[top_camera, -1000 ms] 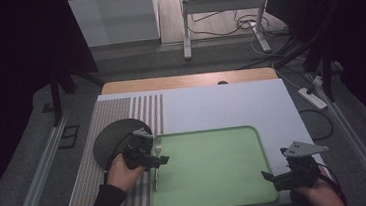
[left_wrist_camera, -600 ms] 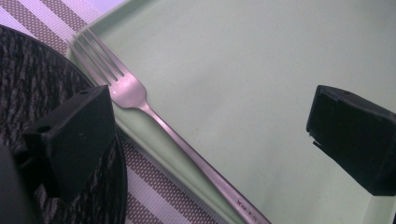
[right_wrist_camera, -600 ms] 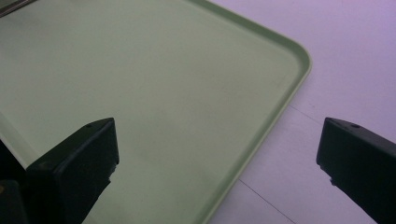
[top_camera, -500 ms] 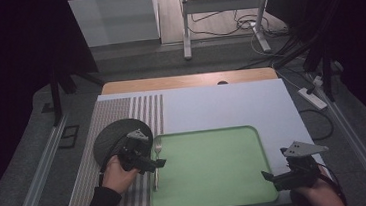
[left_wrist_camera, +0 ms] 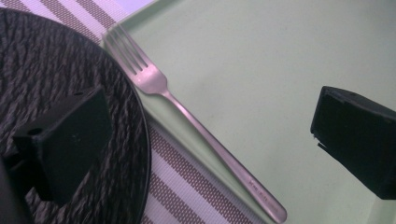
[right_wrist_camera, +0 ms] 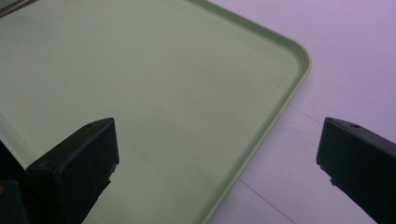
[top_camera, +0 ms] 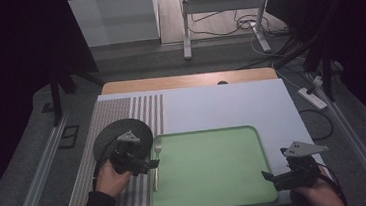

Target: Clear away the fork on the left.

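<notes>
A silver fork lies along the left rim of the green tray, tines pointing away from me. My left gripper hovers just over the fork, open, one jaw above the black round plate and the other above the tray. At the tray's near right corner my right gripper is held open, straddling the tray's rim, with nothing between its jaws.
A striped placemat lies under the black plate at the left. A white sheet covers the table beyond and right of the tray. A power strip and cables sit off the table's right side.
My left hand and its gripper shifted slightly back and left near the fork. The right gripper has stayed in place.
</notes>
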`<state>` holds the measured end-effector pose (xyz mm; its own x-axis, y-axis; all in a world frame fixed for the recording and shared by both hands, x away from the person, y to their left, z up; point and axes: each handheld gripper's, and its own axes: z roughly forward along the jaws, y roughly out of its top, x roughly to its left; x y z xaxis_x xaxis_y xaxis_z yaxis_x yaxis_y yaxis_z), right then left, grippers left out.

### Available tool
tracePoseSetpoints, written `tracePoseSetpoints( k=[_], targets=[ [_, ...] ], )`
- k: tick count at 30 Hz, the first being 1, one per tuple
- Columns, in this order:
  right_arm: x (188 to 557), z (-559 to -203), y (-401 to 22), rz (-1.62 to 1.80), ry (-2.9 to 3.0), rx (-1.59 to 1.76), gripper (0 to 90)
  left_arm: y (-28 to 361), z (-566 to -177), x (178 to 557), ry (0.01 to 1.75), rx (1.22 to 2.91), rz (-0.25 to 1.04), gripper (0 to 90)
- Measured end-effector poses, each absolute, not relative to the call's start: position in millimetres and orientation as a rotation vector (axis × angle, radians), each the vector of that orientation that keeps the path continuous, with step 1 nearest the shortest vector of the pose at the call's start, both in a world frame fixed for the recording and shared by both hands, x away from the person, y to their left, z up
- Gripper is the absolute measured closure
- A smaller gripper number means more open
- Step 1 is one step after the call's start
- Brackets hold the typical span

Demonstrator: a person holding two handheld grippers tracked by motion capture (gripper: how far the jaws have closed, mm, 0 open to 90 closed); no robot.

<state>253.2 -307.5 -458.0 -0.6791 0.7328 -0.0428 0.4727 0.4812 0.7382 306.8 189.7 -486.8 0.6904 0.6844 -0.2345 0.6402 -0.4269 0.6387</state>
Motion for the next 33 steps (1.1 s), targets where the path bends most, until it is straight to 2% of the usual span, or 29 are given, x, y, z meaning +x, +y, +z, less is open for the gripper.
tracePoseSetpoints(
  k=[14, 33],
  targets=[
    [253, -458, -307, 1.021, 2.379, 1.013, 0.0, 201, -487, 292, 0.991, 2.183, 0.146, 0.0],
    [253, -458, -307, 1.014, 2.381, 1.013, 0.0, 223, -490, 274, 1.047, 2.136, 0.141, 0.0]
  ],
)
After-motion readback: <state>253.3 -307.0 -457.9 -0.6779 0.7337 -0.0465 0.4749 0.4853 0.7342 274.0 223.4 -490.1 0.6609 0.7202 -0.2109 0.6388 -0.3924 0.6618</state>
